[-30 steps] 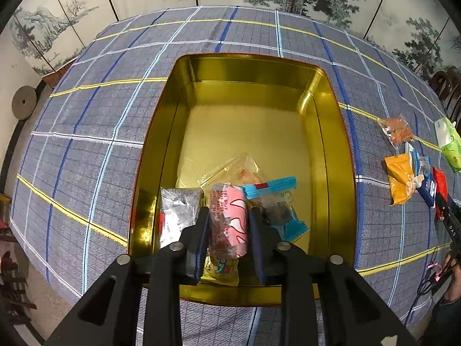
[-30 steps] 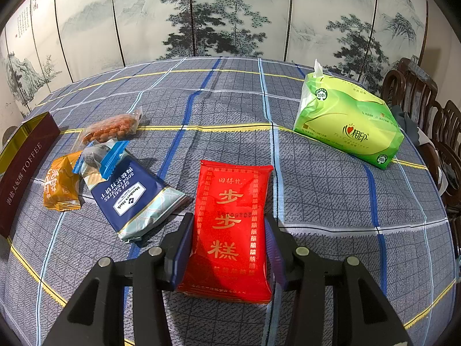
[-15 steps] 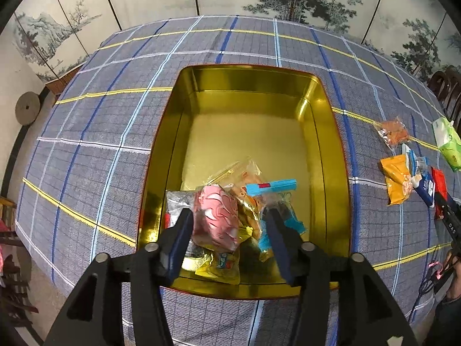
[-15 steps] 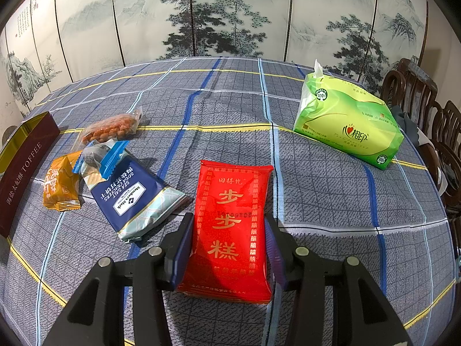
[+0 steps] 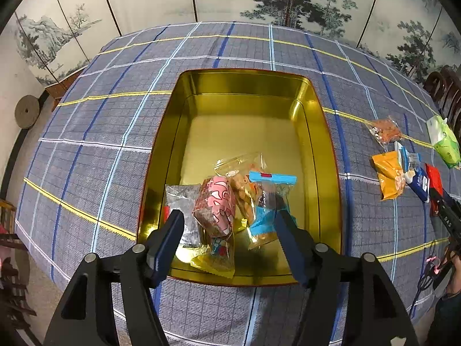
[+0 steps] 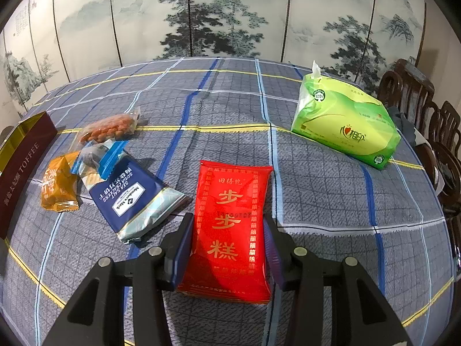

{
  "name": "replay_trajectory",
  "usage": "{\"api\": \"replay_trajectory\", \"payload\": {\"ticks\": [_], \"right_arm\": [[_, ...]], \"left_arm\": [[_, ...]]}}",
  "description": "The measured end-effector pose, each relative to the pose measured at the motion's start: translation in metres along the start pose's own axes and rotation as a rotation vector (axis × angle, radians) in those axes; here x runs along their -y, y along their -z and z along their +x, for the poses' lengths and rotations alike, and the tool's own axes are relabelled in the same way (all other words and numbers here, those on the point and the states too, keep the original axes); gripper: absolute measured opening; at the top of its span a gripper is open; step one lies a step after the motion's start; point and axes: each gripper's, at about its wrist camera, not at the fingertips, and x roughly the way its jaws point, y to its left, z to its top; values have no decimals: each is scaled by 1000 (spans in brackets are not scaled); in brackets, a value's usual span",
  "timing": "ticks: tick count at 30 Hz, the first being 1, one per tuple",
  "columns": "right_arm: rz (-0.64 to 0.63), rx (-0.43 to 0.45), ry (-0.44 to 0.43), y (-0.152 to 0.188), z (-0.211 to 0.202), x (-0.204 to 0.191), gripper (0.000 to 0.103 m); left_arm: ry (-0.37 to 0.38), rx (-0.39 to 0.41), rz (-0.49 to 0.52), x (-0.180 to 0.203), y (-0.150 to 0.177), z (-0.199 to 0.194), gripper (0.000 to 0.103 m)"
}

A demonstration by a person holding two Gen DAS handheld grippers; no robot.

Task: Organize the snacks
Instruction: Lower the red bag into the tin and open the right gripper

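In the left wrist view, my left gripper (image 5: 228, 214) hangs over the near end of the gold tin (image 5: 325, 150), its jaws opening. The pink snack packet (image 5: 216, 204) lies loose below them on a pile with a silver packet (image 5: 184, 201), a blue-topped bag (image 5: 268, 199) and a yellow packet (image 5: 216, 259); neither pad touches it. In the right wrist view, my right gripper (image 6: 228, 217) points down at the table. Its pads sit against both long edges of the red packet (image 6: 233, 216), which lies flat on the cloth.
Left of the red packet lie a navy cracker pack (image 6: 132, 199), an orange packet (image 6: 57, 184) and a clear bag of nuts (image 6: 109, 128). A green tissue pack (image 6: 345, 127) sits at the back right. The tin's maroon side (image 6: 20, 170) stands at far left, and wooden chairs (image 6: 426, 106) line the table's right edge.
My left gripper let go of the pink packet, which dropped onto the pile in the tin, and its fingers spread apart. The right gripper and red packet look unchanged.
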Motion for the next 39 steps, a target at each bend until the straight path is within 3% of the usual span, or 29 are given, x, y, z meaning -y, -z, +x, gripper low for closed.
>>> {"api": "replay_trajectory", "payload": {"ticks": [11, 27, 32, 39], "right_arm": [[10, -14, 50, -2, -3, -7, 45], [-24, 22, 115, -15, -31, -19, 45], [-29, 53, 92, -27, -46, -32, 45], [-36, 95, -16, -42, -66, -69, 45]], "left_arm": [[12, 26, -8, -1, 7, -9, 73], [35, 46, -10, -5, 17, -12, 76], [46, 65, -18, -11, 17, -18, 77], [46, 89, -49, -26, 20, -25, 77]]}}
